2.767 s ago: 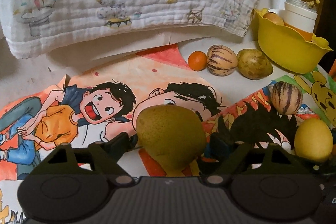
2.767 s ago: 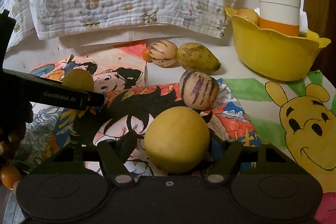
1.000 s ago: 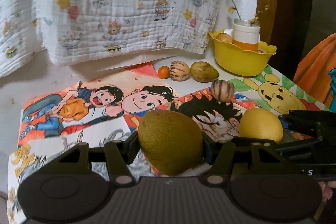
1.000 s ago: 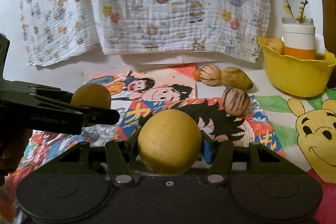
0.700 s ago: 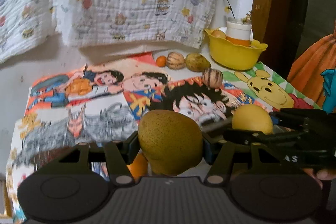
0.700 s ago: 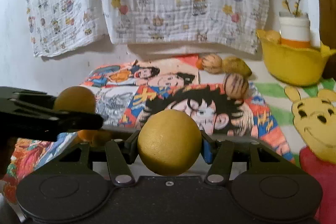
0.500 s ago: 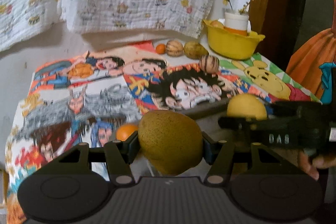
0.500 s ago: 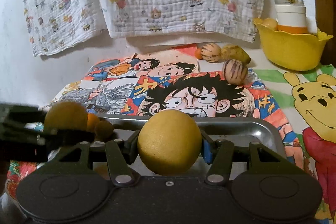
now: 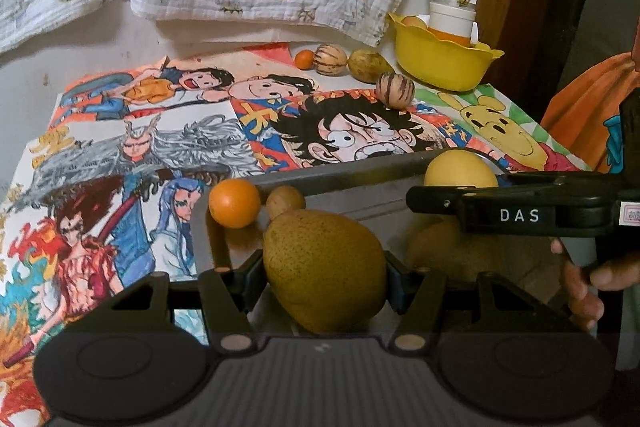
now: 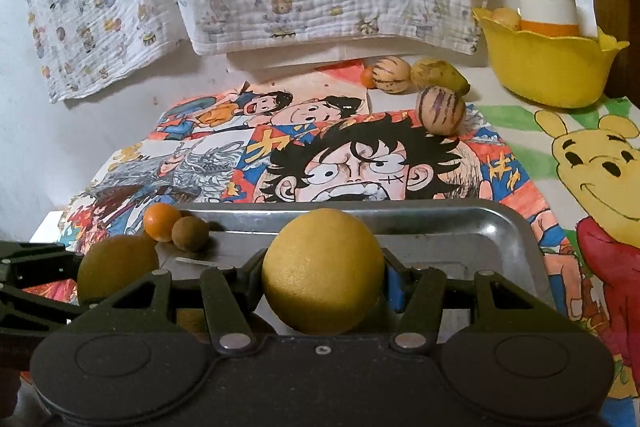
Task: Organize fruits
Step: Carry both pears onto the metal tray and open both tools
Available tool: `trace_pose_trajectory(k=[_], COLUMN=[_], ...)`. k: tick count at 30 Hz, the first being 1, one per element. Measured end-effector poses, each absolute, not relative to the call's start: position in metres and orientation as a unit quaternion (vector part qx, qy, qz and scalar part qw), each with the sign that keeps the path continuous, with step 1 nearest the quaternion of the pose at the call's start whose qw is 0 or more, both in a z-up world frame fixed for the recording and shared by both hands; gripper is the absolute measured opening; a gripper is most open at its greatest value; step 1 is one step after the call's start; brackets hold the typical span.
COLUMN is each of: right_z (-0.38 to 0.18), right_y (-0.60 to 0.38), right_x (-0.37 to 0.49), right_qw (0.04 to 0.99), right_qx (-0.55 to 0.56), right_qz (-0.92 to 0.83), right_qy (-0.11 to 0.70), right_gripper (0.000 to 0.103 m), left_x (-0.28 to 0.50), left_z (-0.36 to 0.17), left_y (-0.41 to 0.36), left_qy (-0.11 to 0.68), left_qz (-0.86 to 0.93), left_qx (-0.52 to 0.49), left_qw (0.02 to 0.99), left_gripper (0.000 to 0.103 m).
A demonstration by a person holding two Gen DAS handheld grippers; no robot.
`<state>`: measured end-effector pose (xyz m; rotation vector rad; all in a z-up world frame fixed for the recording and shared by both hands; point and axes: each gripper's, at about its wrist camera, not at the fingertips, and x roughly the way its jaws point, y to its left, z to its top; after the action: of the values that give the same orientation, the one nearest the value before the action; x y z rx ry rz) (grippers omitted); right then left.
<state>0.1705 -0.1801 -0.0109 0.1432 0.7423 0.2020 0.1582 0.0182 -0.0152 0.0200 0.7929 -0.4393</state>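
Left gripper (image 9: 324, 273) jaws clamp one pear (image 9: 324, 269); right gripper (image 10: 322, 277) jaws clamp one lemon (image 10: 322, 269). Tray (image 10: 460, 227) holds two small fruits.

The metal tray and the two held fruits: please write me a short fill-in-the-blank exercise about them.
1. The left gripper is shut on a greenish-brown ____.
2. The right gripper holds a round yellow fruit over the silver metal ____.
3. In the tray's far left corner, a small orange fruit lies next to a small ____ ball-shaped fruit.

Missing words: pear; tray; brown
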Motion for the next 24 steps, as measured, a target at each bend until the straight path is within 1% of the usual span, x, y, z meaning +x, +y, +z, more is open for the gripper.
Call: trace_pose_trajectory(k=[15,19,20,22,24], right_z=[-0.012,-0.011,-0.01,-0.007,-0.003], right_y=[-0.186,-0.187,-0.189,-0.193,-0.197], right_x=[0.172,0.17,0.168,0.164,0.158], right_qw=[0.919,0.919,0.919,0.92,0.922], right_qx=[0.087,0.087,0.09,0.099,0.105], right_qz=[0.105,0.105,0.104,0.104,0.106], right_qy=[0.37,0.371,0.37,0.365,0.357], right_gripper=[0.06,0.064,0.065,0.069,0.077], left_x=[0.163,0.159,0.158,0.154,0.148], left_z=[-0.021,-0.015,-0.013,-0.01,-0.006], left_y=[0.018,0.02,0.021,0.021,0.023], left_qy=[0.394,0.386,0.382,0.379,0.375], left_qz=[-0.207,-0.207,-0.206,-0.205,-0.203], left_qx=[0.019,0.011,0.012,0.012,0.01], left_qw=[0.895,0.899,0.901,0.902,0.904], left_gripper=[0.064,0.076,0.077,0.079,0.085])
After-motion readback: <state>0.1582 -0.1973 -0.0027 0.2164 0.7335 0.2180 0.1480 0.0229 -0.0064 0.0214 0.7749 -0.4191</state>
